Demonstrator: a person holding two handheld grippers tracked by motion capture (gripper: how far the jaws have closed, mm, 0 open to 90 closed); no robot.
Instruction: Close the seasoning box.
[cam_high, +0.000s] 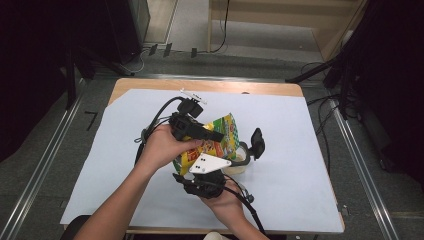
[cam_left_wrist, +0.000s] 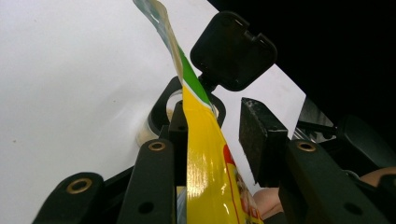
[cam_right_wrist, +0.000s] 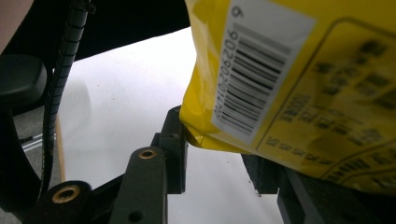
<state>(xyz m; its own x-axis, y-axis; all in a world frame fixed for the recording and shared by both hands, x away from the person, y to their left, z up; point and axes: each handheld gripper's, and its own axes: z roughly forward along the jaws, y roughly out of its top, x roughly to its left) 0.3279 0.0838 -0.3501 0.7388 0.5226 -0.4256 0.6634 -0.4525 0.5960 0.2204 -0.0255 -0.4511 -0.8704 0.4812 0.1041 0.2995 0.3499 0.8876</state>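
Over the middle of the bench (cam_high: 300, 130), a little toward its near edge, the person is holding a yellow and green snack bag (cam_high: 220, 142) up off the white sheet between both tools. On the left, the left gripper (cam_high: 212, 135) is reaching across the top of the bag; in the left gripper view the bag (cam_left_wrist: 205, 158) is lying against one pad while the other pad is standing clear of it, so the jaws are spread and not really clamping. If that hand pulls now, I judge the foil is simply going to slide off the one pad, and the bag will swing or drop.

Just right of the bag, a small round container (cam_high: 239, 159) with a dark ring around it is sitting on the bench, and a black flap (cam_high: 257, 141) is standing up over it. A slipping bag could knock that over or spill into the wrong spot.

Nearer the bench's front edge, the right gripper (cam_high: 192, 182) is coming up under the bag's lower corner. In the right gripper view the barcode side of the bag (cam_right_wrist: 289, 79) is resting over the jaws, hiding one pad, so I cannot tell whether they are pinching it. A loose hold there would let the bottom twist away.
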